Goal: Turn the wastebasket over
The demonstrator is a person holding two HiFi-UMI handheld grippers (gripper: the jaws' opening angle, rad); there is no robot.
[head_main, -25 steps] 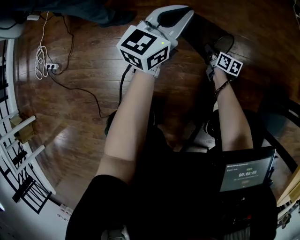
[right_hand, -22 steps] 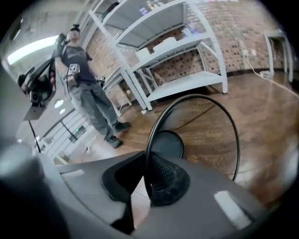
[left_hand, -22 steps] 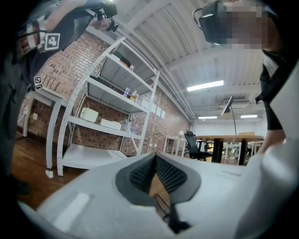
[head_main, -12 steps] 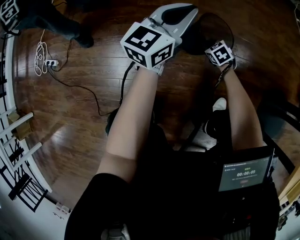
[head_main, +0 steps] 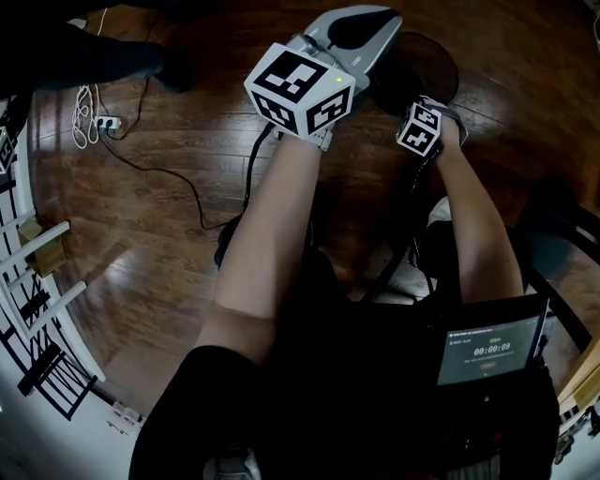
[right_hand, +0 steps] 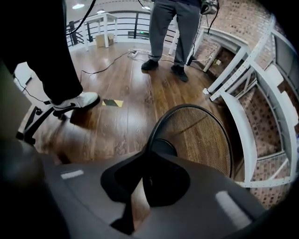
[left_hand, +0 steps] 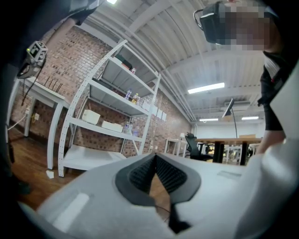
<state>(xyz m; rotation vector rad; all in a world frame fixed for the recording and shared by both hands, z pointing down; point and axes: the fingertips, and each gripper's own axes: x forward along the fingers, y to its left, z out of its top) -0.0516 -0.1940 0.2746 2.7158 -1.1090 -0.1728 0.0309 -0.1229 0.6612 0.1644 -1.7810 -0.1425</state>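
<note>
The wastebasket (right_hand: 201,135) is black wire mesh and round, and it stands on the wood floor with its open mouth facing up. In the head view the wastebasket (head_main: 427,61) is a dark circle at the top right. My right gripper (right_hand: 147,158) points steeply down into it. Its jaws are opening slightly, with the near rim still pinched between the pads. Only its marker cube (head_main: 422,127) shows clearly from above. My white left gripper (head_main: 375,23) is held level beside the basket, shut and empty, its pads (left_hand: 161,175) meeting at the tip.
A person's legs (right_hand: 170,28) stand beyond the basket. A white shoe (right_hand: 74,102) and a chair base (right_hand: 28,126) lie to the left. White shelving (right_hand: 247,126) runs close on the right. Cables and a power strip (head_main: 94,131) lie on the floor at the left.
My right hand has rolled over and moved down and left in the head view. The basket turned with it, so its round mouth now faces up. The left gripper stayed still.
</note>
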